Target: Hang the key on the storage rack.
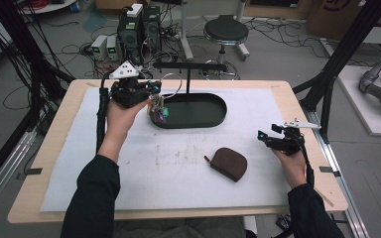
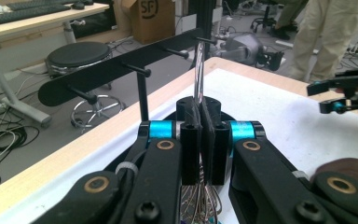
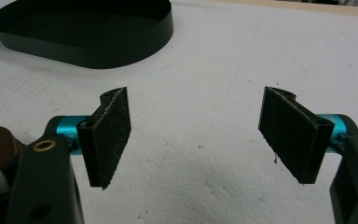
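Your left claw (image 1: 155, 95) is clenched on a key ring (image 2: 199, 74): in the left gripper view the two pads meet face to face with a thin loop of clear or silvery wire rising between them, and a cluster of wire rings and keys (image 1: 158, 110) hangs below the claw, over the near left rim of the dark oval tray (image 1: 213, 121). Treat this bunch as light, loose and free to swing; the loop itself is thin, stiff and probably slick, so it can pivot or slide in the pads. Keep the hold on the loop close to where it leaves the pads, leaving its upper arc free, because that arc is the part that would have to pass over a peg. The hanging pieces appear small, metallic and partly coloured, with pink and green tags; finer detail is too small to read. Ahead of and above the left claw stands the black hook rack (image 2: 121, 70), a flat bar on a post with short pegs pointing towards you; the loop lines up near one of the far pegs but is not yet on it. Further right, the brown pouch (image 1: 228, 163) lies flat on the white tabletop (image 1: 144, 163), between the two claws and nearer the right one. Your right claw (image 1: 267, 136) is released, its jaws wide apart with only bare mat between them, well away from the tray.
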Tool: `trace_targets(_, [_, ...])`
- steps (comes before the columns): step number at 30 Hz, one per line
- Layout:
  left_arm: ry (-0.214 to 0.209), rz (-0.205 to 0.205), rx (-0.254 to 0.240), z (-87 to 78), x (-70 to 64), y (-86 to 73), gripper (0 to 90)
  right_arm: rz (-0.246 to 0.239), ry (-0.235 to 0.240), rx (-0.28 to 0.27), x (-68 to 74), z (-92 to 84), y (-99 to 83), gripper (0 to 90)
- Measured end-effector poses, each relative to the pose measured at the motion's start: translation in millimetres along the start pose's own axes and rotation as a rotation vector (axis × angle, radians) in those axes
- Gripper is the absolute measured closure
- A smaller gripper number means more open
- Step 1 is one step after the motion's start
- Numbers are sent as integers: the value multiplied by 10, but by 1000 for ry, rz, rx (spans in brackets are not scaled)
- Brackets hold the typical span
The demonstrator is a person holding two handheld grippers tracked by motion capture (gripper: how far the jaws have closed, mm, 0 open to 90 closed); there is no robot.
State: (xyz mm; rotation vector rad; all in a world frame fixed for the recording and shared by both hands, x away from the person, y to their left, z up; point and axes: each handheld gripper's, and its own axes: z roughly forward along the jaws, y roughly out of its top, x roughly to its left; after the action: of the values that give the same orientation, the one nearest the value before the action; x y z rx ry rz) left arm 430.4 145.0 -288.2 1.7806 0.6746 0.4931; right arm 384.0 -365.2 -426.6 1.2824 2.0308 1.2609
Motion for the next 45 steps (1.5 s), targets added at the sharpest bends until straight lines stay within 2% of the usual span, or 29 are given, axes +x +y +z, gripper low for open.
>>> trace_targets(9, [25, -23, 9, 88, 132, -9, 868, -2, 6, 2, -3, 4, -2, 255])
trace_targets(15, [60, -43, 34, 146, 278, -30, 868, 2, 7, 4, -9, 12, -4, 255])
trace_targets(24, [86, -71, 33, 216, 402, -57, 868, 7, 8, 1, -26, 12, -7, 255])
trace_targets(26, [102, -80, 46, 233, 444, -86, 868, 7, 9, -1, -27, 16, -7, 256])
trace_targets(38, [129, -114, 35, 261, 550, -153, 868, 11, 9, 1, -25, 22, -8, 256])
trace_targets(45, [131, -136, 31, 260, 596, -179, 867, 9, 9, 1, -21, 27, -7, 256])
